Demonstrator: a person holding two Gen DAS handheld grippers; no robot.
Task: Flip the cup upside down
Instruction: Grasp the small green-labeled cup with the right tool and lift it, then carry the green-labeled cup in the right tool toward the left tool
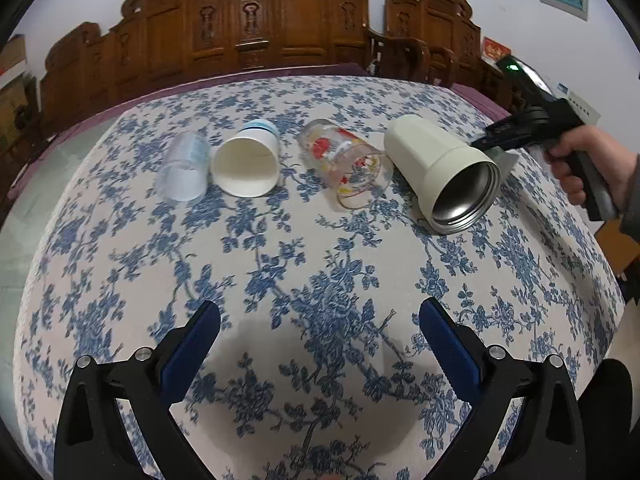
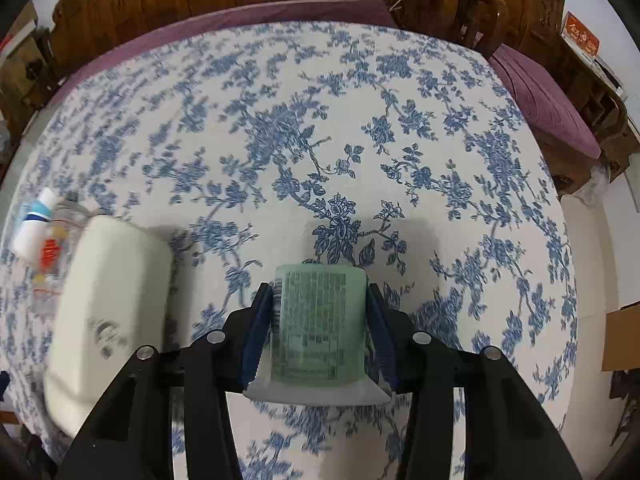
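Observation:
In the right wrist view my right gripper is shut on a pale green cup with printed text, held just above the tablecloth with its wide rim toward the camera. In the left wrist view the right gripper is behind the cream steel-lined tumbler, which hides the green cup. My left gripper is open and empty over the near cloth. Several cups lie on their sides in a row: a clear plastic cup, a white paper cup, a painted glass and the tumbler.
The table has a blue floral cloth over a purple undercloth. Carved wooden chairs stand along the far side. The cream tumbler lies just left of my right gripper. A cardboard box sits at right.

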